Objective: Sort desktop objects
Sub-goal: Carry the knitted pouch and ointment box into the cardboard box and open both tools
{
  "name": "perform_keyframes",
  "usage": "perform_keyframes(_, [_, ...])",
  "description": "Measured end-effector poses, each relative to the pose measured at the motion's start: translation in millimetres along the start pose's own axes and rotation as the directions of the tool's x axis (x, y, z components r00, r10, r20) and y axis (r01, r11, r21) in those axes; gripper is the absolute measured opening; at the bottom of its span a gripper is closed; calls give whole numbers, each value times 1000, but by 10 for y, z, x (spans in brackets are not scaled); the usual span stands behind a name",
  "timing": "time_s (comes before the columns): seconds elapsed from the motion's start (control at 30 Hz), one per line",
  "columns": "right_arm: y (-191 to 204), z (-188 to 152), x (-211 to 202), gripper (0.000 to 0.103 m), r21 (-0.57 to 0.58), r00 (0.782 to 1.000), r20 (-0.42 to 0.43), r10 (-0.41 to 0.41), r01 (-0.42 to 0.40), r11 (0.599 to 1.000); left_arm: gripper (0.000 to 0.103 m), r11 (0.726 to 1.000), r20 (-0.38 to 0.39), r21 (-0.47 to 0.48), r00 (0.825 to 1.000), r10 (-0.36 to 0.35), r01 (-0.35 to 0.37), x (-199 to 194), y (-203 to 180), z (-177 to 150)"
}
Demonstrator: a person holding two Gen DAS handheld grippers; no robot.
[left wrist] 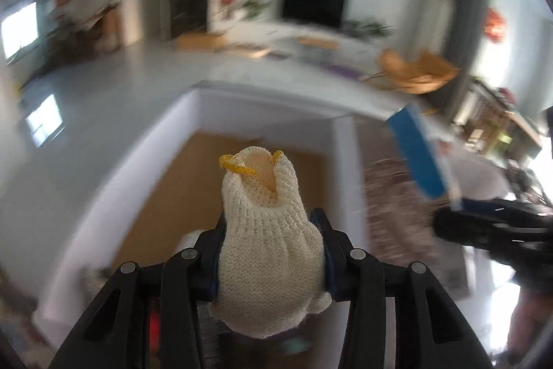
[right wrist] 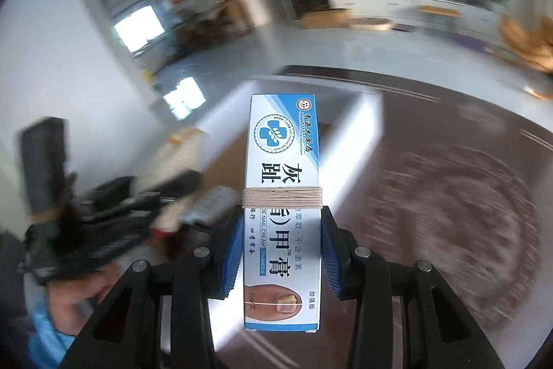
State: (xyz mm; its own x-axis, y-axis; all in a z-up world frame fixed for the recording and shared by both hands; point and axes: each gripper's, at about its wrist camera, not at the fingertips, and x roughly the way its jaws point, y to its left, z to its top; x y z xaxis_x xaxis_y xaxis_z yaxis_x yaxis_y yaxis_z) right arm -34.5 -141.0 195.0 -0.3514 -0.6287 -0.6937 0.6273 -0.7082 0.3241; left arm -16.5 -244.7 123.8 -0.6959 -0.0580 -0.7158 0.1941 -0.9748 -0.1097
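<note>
Cream-coloured knit is what fills the left wrist view: a cotton work glove (left wrist: 269,251) with a yellow-trimmed cuff, and the left tool (left wrist: 271,251) is clamped on it, blue pads pressing into its sides, cuff end pointing away. Over in the right wrist view, the right tool (right wrist: 281,251) has its pads tight against a blue-and-white nail cream box (right wrist: 281,206), the carton standing lengthwise between the fingers with a band of tan elastic wound round its middle. Both items are up in the air, well clear of the dark patterned counter (right wrist: 449,196). Beyond and below them sits a white-walled bin (left wrist: 262,102) with a brown floor, to the left of the bare counter, and the glove hangs right over its opening. Everything around is streaked with blur, so both tools look to be mid-swing. From the left view, the box shows off to the right, near the bin's right wall. So where are we? Two pickups look done, two drops are left, and the bin seems the likely target. A few blurred objects lie low in both views, too smeared to name, so I can't tell how much sorting remains after this pair.
</note>
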Motion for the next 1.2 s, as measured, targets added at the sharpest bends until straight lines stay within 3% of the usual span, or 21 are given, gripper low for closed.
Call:
perform_keyframes(0.1, [295, 44, 466, 41, -37, 998, -51, 21, -22, 999, 44, 997, -96, -36, 994, 58, -61, 197, 353, -188])
perform_keyframes(0.2, [436, -87, 975, 43, -41, 988, -149, 37, -43, 998, 50, 996, -165, -57, 985, 54, -64, 343, 457, -386])
perform_keyframes(0.27, [420, -185, 1223, 46, -4, 976, -212, 41, -43, 999, 52, 991, -194, -69, 976, 98, -113, 414, 495, -505])
perform_keyframes(0.3, [399, -214, 1257, 53, 15, 975, -216, 43, -41, 999, 56, 991, -200, -83, 976, 91, -109, 420, 519, -523])
perform_keyframes(0.33, [360, -243, 1249, 64, 35, 979, -199, 46, -40, 999, 60, 991, -193, -101, 979, 71, -92, 389, 545, -527])
perform_keyframes(0.4, [328, -256, 1165, 81, 40, 987, -161, 27, -21, 999, 91, 988, -130, -132, 990, 61, -78, 256, 597, -524])
perform_keyframes(0.47, [305, -217, 1029, 88, 26, 992, -122, -10, 13, 1000, 100, 984, -66, -133, 992, 108, -116, 122, 606, -488])
perform_keyframes(0.6, [389, -171, 829, 89, -17, 996, -77, -43, 42, 999, 100, 973, -16, -107, 979, 203, -203, -68, 561, -443])
perform_keyframes(0.7, [441, -162, 756, 90, -39, 997, -51, -54, 52, 998, 100, 957, -33, -68, 959, 281, -283, -176, 479, -439])
perform_keyframes(0.83, [400, -196, 659, 90, -30, 998, -28, -50, 49, 998, 100, 950, -64, -106, 956, 288, -293, -176, 457, -522])
perform_keyframes(0.9, [371, -237, 609, 90, -23, 998, -28, -52, 52, 998, 100, 936, -94, -102, 940, 329, -338, -235, 436, -589])
perform_keyframes(1.0, [316, -304, 591, 90, -22, 997, -41, -65, 64, 998, 100, 896, -52, -91, 901, 431, -434, -330, 400, -627])
perform_keyframes(1.2, [344, -332, 553, 90, -45, 997, -43, -66, 64, 997, 100, 918, -74, -101, 923, 378, -384, -299, 397, -580])
